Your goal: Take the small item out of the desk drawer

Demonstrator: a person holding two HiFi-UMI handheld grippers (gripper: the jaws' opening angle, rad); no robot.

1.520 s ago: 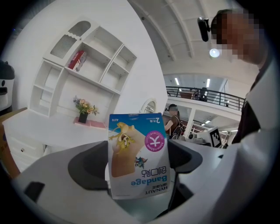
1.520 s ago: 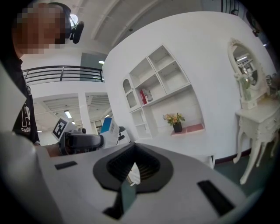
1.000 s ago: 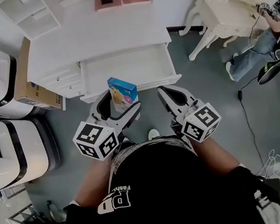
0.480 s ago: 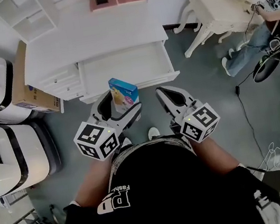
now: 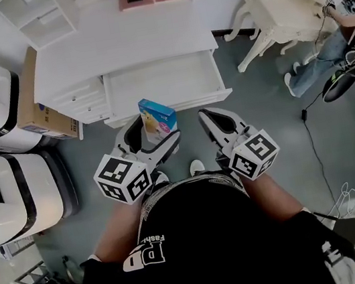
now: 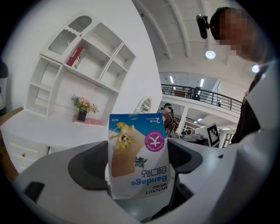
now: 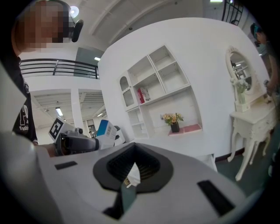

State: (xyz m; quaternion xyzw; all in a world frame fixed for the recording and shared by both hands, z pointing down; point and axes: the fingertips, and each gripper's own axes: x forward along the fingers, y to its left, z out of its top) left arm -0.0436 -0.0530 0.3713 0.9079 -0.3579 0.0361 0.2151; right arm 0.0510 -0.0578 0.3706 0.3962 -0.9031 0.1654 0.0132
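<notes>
The small item, a blue bandage box, was already out of the drawer; it sat upright between the fingers of the left gripper, which were closed on its lower part, and it hung over the grey floor just in front of the drawer's open front. The drawer looked bare inside from the head view, so the removal itself seemed done; what remained was probably to set the box somewhere, perhaps on the white surface above.

The main risk was the hold. The fingers held only the bottom of the box (its printed face showed upside down in the left gripper view), and most of the carton stood free above them. A light cardboard box pinched that low might pivot or slide out if the gripper swung quickly or tilted, and it would drop to the floor, not back into the drawer. Squeezing harder would be the other danger, since thin card could buckle.

The right gripper was beside the left, its fingers drawn together on nothing. The drawer was pulled out near both grippers, and a careless forward reach might knock the box against its front edge.
</notes>
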